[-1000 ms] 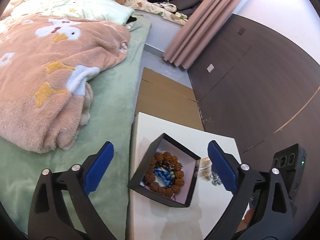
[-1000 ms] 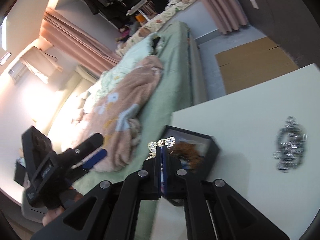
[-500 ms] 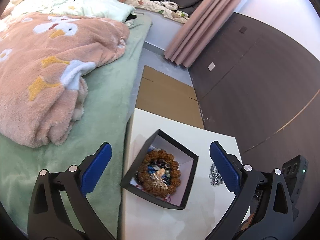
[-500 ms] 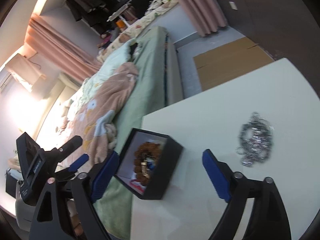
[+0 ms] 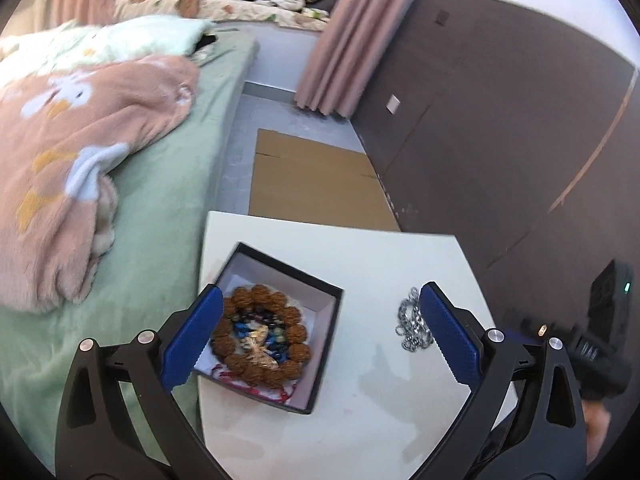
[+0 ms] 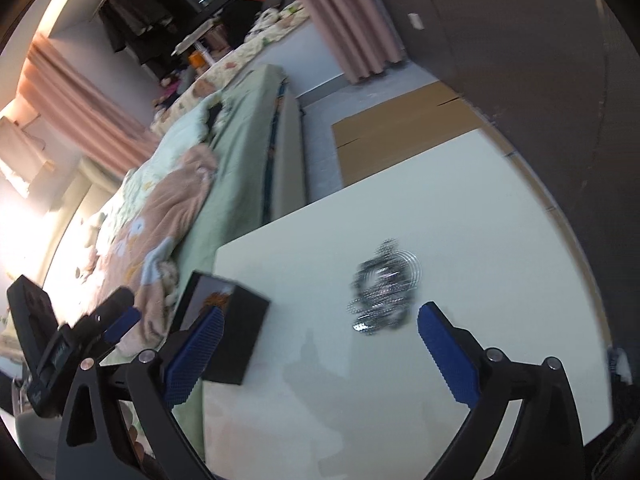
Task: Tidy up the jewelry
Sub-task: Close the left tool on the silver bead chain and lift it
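Note:
A black jewelry box [image 5: 326,312] stands open on the white table [image 5: 372,248], at its left edge. Inside lie a brown bead bracelet [image 5: 260,296], blue beads and a gold butterfly piece [image 5: 258,342]. A silver chain [image 5: 410,326] lies loose on the table right of the box. My left gripper [image 5: 320,336] is open and empty above the box. My right gripper [image 6: 320,354] is open and empty, just in front of the silver chain [image 6: 384,288], with the box [image 6: 236,328] to its left.
A bed with a green sheet [image 5: 160,200] and a pink blanket [image 5: 72,148] lies left of the table. Flat cardboard [image 5: 312,184] lies on the floor beyond it. A dark wall [image 5: 500,140] runs along the right. The left gripper also shows in the right wrist view [image 6: 116,316].
My right gripper opened and dropped the gold butterfly piece into the box, then swung right toward the silver chain. My left gripper shifted slightly, with the box nearer its left finger.

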Motion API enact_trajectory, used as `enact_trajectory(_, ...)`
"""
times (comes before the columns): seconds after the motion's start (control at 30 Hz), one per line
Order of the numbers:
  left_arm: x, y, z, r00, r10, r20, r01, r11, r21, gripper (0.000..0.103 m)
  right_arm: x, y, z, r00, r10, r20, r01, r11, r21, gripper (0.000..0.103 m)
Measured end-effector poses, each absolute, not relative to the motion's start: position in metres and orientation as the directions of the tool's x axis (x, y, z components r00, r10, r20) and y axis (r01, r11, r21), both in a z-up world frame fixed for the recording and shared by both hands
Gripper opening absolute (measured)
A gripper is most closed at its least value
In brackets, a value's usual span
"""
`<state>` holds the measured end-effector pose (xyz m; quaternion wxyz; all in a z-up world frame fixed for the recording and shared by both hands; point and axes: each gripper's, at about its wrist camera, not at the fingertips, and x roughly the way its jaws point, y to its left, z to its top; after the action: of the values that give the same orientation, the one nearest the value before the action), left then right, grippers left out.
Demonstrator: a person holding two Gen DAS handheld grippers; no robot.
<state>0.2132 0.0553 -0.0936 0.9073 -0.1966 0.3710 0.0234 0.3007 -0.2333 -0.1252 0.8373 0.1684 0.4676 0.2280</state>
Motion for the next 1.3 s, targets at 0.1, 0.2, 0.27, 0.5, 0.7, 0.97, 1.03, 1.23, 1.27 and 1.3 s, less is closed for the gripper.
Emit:
enact_trajectory(0.1,0.221,0.039,-0.089,0.720,-0.131,-0.681,-0.154,0.927,-0.342,0.098,0.306,-0.258,-0.123,0.480,0.518,-0.708,-0.185,0.849,0.496,0.095)
enact_trajectory(0.2,0.232,0.020,-0.086,0.709,-0.169,-0.684,-0.106,0.934,-0.341,0.098,0.310,-0.273,-0.122,0.488,0.507,-0.710,-0.165,0.853,0.496,0.095)
enact_trajectory(0.27,0.241,0.006,-0.085,0.694,-0.202,-0.691,-0.062,0.940,-0.337,0.098,0.312,-0.281,-0.123,0.484,0.501,-0.718,-0.153,0.856,0.494,0.095)
enact_trajectory(0.5,0.263,-0.035,-0.097,0.661,-0.276,-0.698,0.023,0.937,-0.349,0.090,0.320,-0.316,-0.130,0.485,0.473,-0.735,-0.087,0.863,0.498,0.095)
enact_trajectory(0.7,0.281,-0.046,-0.125,0.598,-0.317,-0.736,0.022,0.925,-0.380,0.060,0.325,-0.324,-0.139,0.461,0.461,-0.758,-0.068,0.870,0.488,0.095)
enact_trajectory(0.97,0.304,-0.058,-0.158,0.532,-0.320,-0.784,0.010,0.928,-0.372,0.038,0.335,-0.322,-0.140,0.455,0.457,-0.765,-0.070,0.874,0.480,0.095)
enact_trajectory(1.03,0.310,-0.061,-0.167,0.515,-0.311,-0.798,0.007,0.933,-0.359,0.038,0.335,-0.322,-0.139,0.455,0.454,-0.767,-0.073,0.877,0.476,0.095)
enact_trajectory(1.23,0.324,-0.066,-0.188,0.484,-0.289,-0.826,-0.002,0.944,-0.331,0.030,0.345,-0.330,-0.138,0.465,0.443,-0.767,-0.045,0.877,0.479,0.095)
enact_trajectory(1.27,0.327,-0.068,-0.190,0.481,-0.277,-0.832,-0.004,0.948,-0.318,0.027,0.347,-0.331,-0.138,0.468,0.442,-0.765,-0.040,0.876,0.482,0.095)
enact_trajectory(1.3,0.329,-0.069,-0.193,0.474,-0.276,-0.836,-0.006,0.949,-0.316,0.025,0.347,-0.331,-0.138,0.469,0.442,-0.764,-0.037,0.875,0.483,0.095)
